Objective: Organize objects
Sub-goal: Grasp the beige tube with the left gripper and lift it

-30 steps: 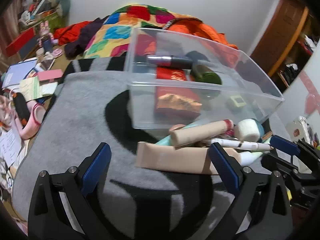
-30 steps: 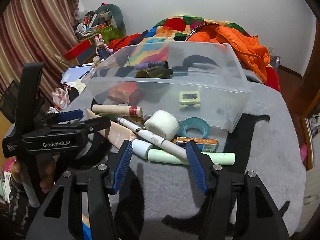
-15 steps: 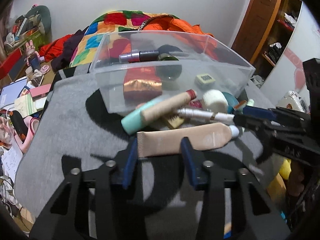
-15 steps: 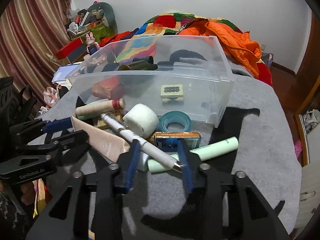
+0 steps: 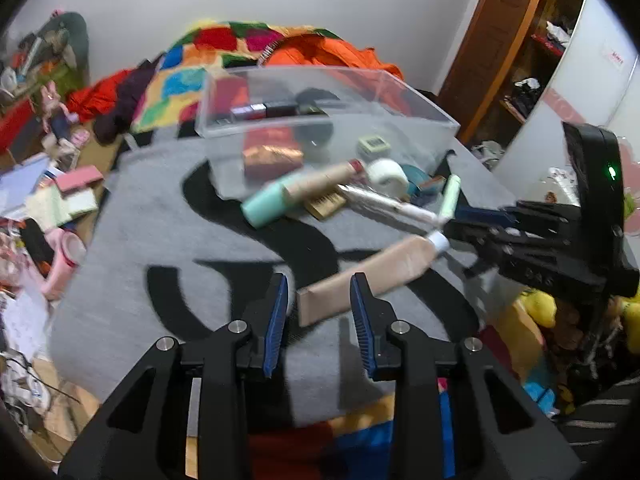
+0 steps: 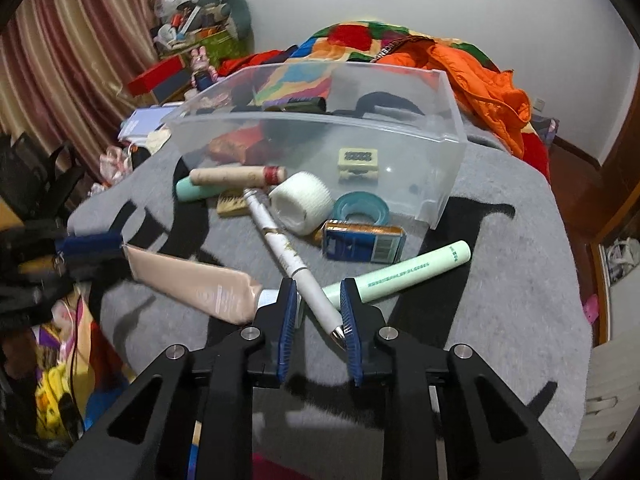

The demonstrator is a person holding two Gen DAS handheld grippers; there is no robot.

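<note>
Left wrist view: the left gripper (image 5: pixel 320 312) has its jaws part-closed around the flat crimped end of the beige tube (image 5: pixel 366 276). The pads flank that end, and I cannot tell whether they press it. The tube's long axis runs from the jaws up and right to its white cap, which sits by the right gripper (image 5: pixel 472 220) at the far right. The clear bin (image 5: pixel 400 120) lies farther off, behind the loose pile. Half a second ago these jaws stood wider, with the tube lying across them.

Right wrist view: the right gripper (image 6: pixel 320 312) has narrowed since then around the near tip of the white pen (image 6: pixel 288 252), though contact is unclear. The pen slants far-left toward the white roll (image 6: pixel 302 202), crossing the pale green tube (image 6: pixel 412 272). Each tool is nearest its own item.
</note>
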